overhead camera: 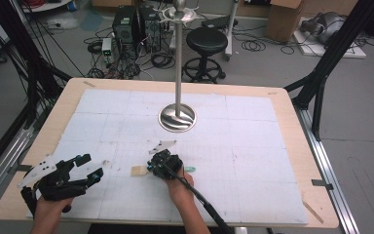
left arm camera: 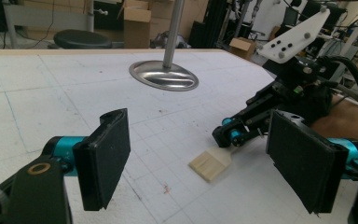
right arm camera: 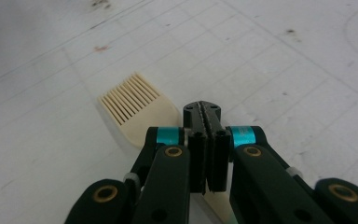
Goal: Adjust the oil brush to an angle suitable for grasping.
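Clamped shut on the handle of a cream silicone basting brush [right arm camera: 137,109], the right gripper [right arm camera: 207,140] is kept low so the ribbed, flat head rests on the white gridded tabletop [overhead camera: 253,146] — likely for lifting. The left gripper [left arm camera: 205,168] is held wide open, empty, nearby.

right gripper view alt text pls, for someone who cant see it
Two black jaws of the right gripper stand closed together over the handle of a cream silicone brush, whose ridged head lies flat on the white gridded table mat just beyond the jaw tips. A few small stains mark the mat.
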A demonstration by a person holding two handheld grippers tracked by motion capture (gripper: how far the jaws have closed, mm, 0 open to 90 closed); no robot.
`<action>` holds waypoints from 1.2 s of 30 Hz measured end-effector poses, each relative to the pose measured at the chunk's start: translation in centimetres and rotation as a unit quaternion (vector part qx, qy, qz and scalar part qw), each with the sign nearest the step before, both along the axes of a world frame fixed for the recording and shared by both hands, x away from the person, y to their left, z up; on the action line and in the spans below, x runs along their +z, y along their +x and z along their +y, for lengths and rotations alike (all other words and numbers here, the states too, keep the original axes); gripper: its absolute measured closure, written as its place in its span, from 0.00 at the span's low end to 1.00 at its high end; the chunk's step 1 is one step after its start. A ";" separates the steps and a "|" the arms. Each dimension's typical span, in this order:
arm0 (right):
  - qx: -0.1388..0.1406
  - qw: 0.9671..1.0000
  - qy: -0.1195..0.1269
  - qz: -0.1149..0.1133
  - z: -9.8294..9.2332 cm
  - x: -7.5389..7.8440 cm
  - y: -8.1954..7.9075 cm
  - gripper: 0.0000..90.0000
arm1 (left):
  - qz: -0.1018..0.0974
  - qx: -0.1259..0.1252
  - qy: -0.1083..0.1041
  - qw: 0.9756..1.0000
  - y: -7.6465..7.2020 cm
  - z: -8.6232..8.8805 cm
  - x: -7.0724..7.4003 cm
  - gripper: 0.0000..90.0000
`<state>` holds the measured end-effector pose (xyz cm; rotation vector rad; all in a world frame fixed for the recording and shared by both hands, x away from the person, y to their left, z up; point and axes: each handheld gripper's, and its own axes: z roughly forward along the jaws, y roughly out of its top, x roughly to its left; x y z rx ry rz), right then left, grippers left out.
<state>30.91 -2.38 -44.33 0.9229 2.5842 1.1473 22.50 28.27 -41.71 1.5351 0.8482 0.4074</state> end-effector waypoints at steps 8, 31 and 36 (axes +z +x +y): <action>0.039 0.999 -0.004 0.011 -0.1 0.2 -1.3 0.99 | 0.001 0.001 -0.002 1.000 0.0 0.0 0.0 0.25; -0.003 0.995 0.088 -0.050 -7.4 3.5 -5.0 0.87 | 0.007 -0.009 0.006 1.000 0.1 -0.4 -0.1 0.25; -0.078 0.988 0.112 -0.077 -14.0 4.4 -6.6 0.69 | 0.009 -0.017 0.010 1.000 -0.1 -0.9 0.0 0.25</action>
